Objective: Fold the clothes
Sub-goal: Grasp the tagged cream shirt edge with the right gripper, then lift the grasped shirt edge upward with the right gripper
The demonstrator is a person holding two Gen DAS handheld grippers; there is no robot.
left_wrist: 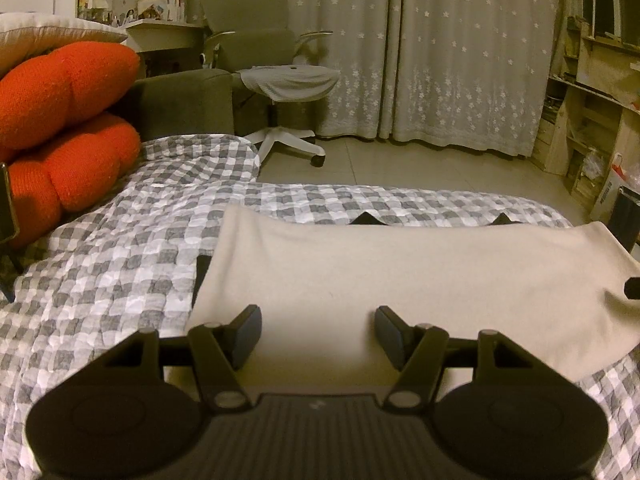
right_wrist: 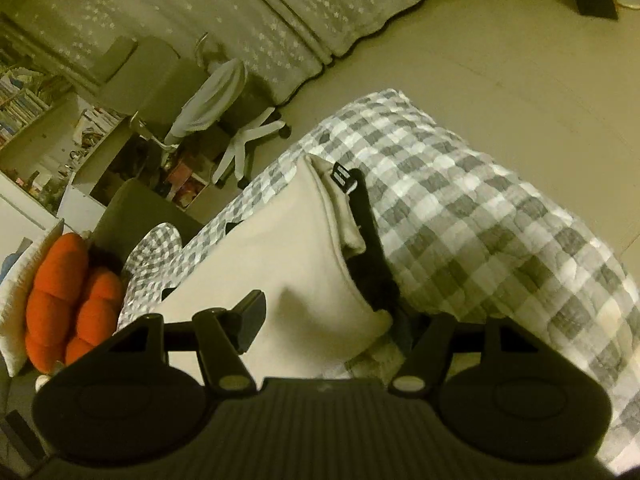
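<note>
Orange cushion point(left_wrist: 68, 92) far left, cut off at the frame edge. Cream garment point(left_wrist: 360, 272) lies flat on the checked bed cover point(left_wrist: 100, 260), black trim poking out at its edges. Left gripper point(left_wrist: 318, 330) jaws apart above the garment's near edge, pinching nothing. Office chair point(left_wrist: 276, 60) and starred curtain point(left_wrist: 460, 48) behind. Right gripper point(right_wrist: 324, 316) over the garment's corner; its right finger is hidden behind fabric, so grip can't be told. Black strap label point(right_wrist: 342, 176) carries white print, too small to read. Box writing at far right is blurred.
</note>
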